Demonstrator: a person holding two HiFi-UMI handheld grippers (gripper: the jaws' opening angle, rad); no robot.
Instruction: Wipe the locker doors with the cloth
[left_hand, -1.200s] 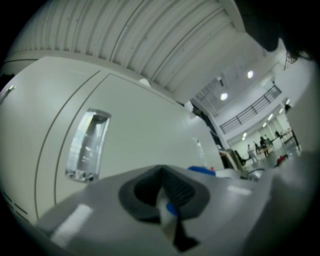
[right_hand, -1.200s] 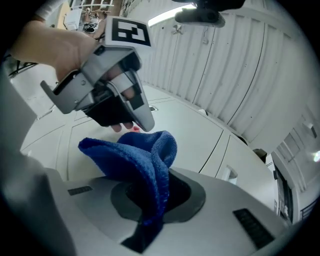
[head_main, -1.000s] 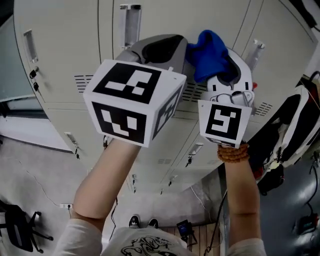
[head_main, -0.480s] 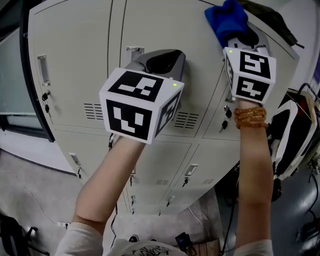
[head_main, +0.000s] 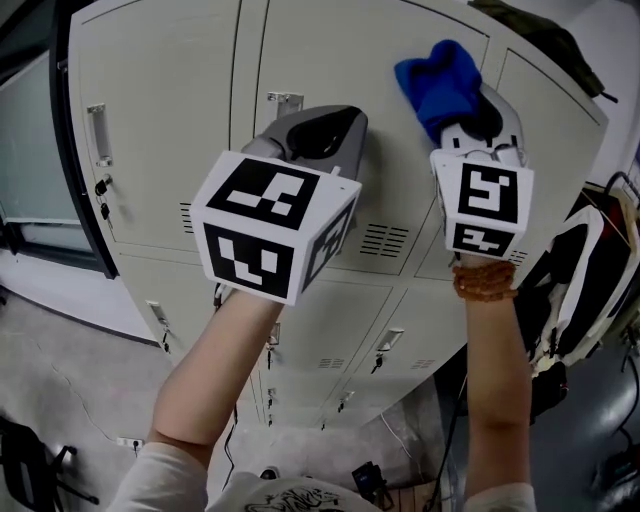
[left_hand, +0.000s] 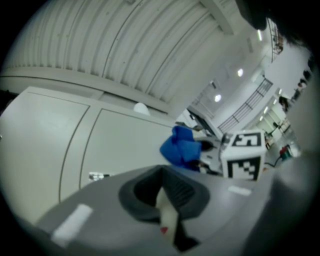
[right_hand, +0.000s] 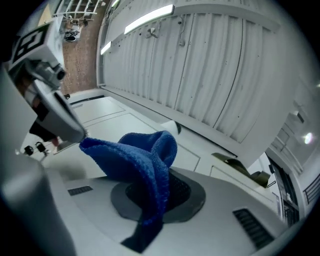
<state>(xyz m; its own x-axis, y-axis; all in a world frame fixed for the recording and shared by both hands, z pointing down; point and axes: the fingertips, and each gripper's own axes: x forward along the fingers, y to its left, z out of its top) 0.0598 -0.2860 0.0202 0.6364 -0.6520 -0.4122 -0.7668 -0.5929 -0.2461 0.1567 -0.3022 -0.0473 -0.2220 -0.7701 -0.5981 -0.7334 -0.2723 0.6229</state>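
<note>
A blue cloth (head_main: 440, 82) is bunched in my right gripper (head_main: 466, 112), which is shut on it and holds it up against the upper part of a pale grey locker door (head_main: 330, 55). In the right gripper view the cloth (right_hand: 142, 162) folds over the jaws of the right gripper (right_hand: 159, 194) and hides them. My left gripper (head_main: 318, 128) hovers to the left, in front of the same door and below its handle (head_main: 285, 100); its jaws look pressed together with nothing held. From the left gripper (left_hand: 164, 197) I see the cloth (left_hand: 181, 148) to the right.
The lockers stand in stacked rows with slotted vents (head_main: 385, 240) and keys (head_main: 101, 188) hanging in the locks. A black-and-white bag (head_main: 580, 285) hangs at the right. Dark clothing (head_main: 540, 35) lies on the locker top. A window frame (head_main: 60, 150) borders the left.
The right gripper carried the cloth up the door from vent height to the top, then a little down and left. The left gripper stayed near the handle.
</note>
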